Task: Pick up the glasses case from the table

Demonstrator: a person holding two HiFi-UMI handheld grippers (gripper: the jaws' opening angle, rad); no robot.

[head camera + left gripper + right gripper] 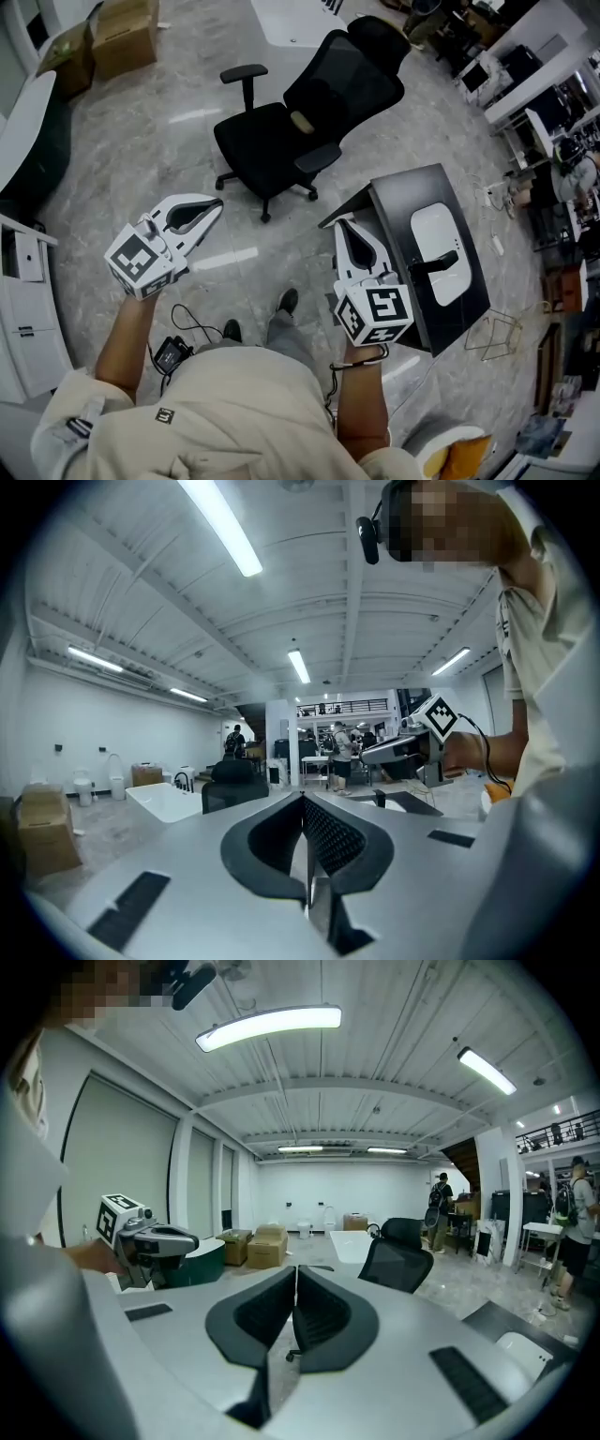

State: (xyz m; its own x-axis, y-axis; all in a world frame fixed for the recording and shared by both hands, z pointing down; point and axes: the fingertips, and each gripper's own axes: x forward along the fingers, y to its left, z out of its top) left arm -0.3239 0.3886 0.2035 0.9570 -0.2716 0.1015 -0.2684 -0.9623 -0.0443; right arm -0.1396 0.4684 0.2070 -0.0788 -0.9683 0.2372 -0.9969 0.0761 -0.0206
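Right gripper [345, 225]: white plastic shell; black ribbed pads pressed together, nothing between them; it points over the near left corner of the desk.
Left gripper [216, 202]: the same build, pads together and empty, well off to the left above the floor.
Nearer gripper: the right, by a wide margin.
White oblong glasses case [433, 234]: smooth, glossy, with rounded ends, probably a hard shell; it lies flat on the desk.
Bearing: the case lies ahead and to the right of the right gripper, apart from it.
Long axis: along the desk's length, roughly parallel to the right gripper.
Small black piece [437, 266]: it crosses the case's near end; what it is I cannot tell.
Matte black rectangular desk [394, 202]: flat, with sharp edges.
Beyond: a black mesh office chair [309, 112] on a polished grey marbled floor [169, 131].
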